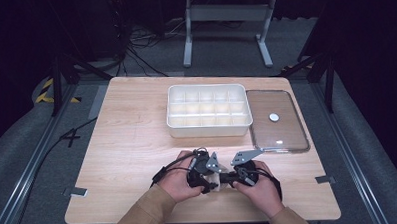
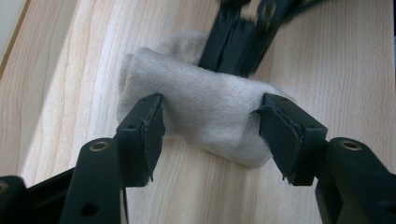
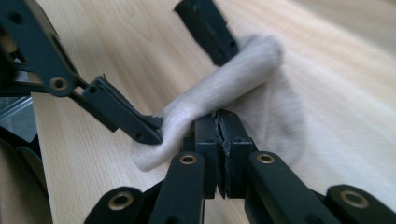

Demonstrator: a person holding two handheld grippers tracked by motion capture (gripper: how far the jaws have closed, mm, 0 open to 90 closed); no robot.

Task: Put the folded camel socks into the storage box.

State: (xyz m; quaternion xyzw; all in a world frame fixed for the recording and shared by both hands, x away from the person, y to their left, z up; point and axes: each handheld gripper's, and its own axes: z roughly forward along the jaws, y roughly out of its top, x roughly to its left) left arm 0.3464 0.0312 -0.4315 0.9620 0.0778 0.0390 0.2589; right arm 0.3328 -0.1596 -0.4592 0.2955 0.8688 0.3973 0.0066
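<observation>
Lab-like recording space, dark curtained surround, wooden table [image 1: 127, 144], loose floor cables [image 1: 139, 49], metal stand legs [image 1: 228, 31], grey carpet

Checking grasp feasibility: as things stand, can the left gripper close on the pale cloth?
Probably yes. The left gripper stands open with the cloth bunched between its pads, nothing blocking. The right gripper is shut on the cloth's far side, clear of the left's jaws.

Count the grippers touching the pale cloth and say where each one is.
2. The left gripper straddles the cloth, one pad at each side of the bundle. The right gripper pinches a fold of it at the near table edge.
</observation>
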